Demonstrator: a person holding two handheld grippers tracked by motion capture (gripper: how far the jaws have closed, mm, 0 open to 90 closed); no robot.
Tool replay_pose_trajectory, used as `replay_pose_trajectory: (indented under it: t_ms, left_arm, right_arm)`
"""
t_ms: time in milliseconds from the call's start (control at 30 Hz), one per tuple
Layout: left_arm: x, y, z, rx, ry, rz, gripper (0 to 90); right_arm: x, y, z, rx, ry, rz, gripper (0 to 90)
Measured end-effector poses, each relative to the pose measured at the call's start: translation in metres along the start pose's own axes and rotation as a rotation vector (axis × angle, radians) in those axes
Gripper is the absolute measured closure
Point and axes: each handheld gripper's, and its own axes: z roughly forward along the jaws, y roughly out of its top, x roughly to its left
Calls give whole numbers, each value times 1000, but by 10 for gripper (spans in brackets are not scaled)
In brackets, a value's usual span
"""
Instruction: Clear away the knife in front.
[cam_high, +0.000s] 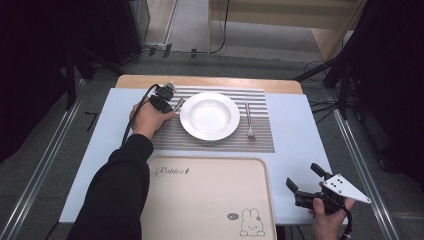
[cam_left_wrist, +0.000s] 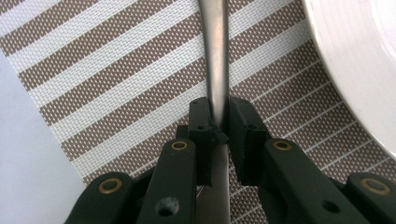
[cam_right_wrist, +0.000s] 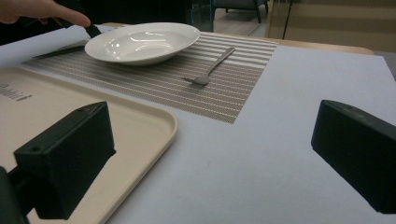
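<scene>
Striped placemat (cam_left_wrist: 116, 79) underlies the work. On it, just left of the white plate (cam_high: 210, 116), we clamp the left gripper (cam_left_wrist: 218, 123) on a metal utensil handle (cam_left_wrist: 216, 56), probably a knife. Our right gripper (cam_right_wrist: 210, 154) idles with its jaws apart near the tray (cam_high: 210, 200). The pinch is narrow: a twist could let the handle slip and strike the plate.

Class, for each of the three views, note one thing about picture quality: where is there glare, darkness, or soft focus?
High view: dark surroundings, table evenly lit, soft sheen on the round white plate. Left gripper view: the striped woven placemat is crisp, while the left gripper, clamping a slim metal utensil handle, blurs toward the bottom edge. Right gripper view: the right gripper looks soft up close; highlights glint on the plate and the small metal fork.
</scene>
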Motion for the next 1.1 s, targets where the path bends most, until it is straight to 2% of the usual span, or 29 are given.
replay_pose_trajectory:
  t_ms: [100, 233, 400, 467, 633, 700, 800, 833, 1100]
  left_arm:
    - [2, -1, 0, -11, -18, -5, 800]
    - [2, -2, 0, -15, -17, -20, 800]
    - [2, -3, 0, -22, -12, -9, 801]
    - [2, -3, 0, -25, -13, -18, 802]
    - [4, -5, -2, -29, -41, -39, 803]
    - [4, -6, -2, -35, -37, -38, 803]
    - [3, -8, -4, -68, -23, -42, 804]
    - [4, -9, -5, -76, -31, -56, 804]
    - [5, -14, -10, -91, -40, -53, 804]
  right_arm:
    - [0, 0, 0, 0, 0, -1, 0]
    - [0, 0, 1, 2, 0, 0, 0]
    - [0, 1, 1, 0, -1, -3, 0]
    - [0, 1, 0, 0, -1, -2, 0]
    - [-2, 1, -1, -1, -5, 3, 0]
    - [-2, 1, -1, -1, -5, 3, 0]
    - [-2, 1, -1, -2, -6, 3, 0]
    - [-2, 1, -1, -1, -6, 2, 0]
    - [-1, 1, -1, -1, -7, -1, 0]
